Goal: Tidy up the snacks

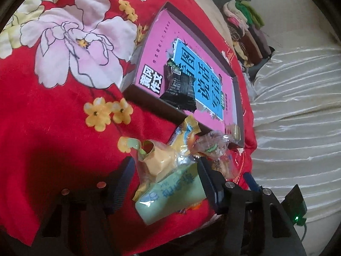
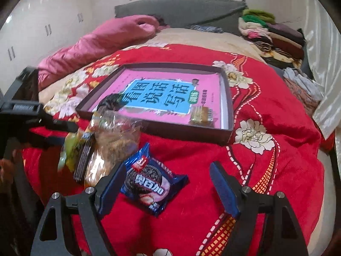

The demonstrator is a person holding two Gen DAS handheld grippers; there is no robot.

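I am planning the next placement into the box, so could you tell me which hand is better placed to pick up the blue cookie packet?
The right. The blue cookie packet lies on the red bedspread between the right gripper's open jaws, while the left gripper already straddles a green snack packet.

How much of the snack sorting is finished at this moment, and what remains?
Done: a dark packet and a small wrapped cake already lie in the tray. In hand: the left tongs straddle a green packet in the pile. Left: the clear biscuit bag and the blue cookie packet between the open right tongs still lie on the bedspread.
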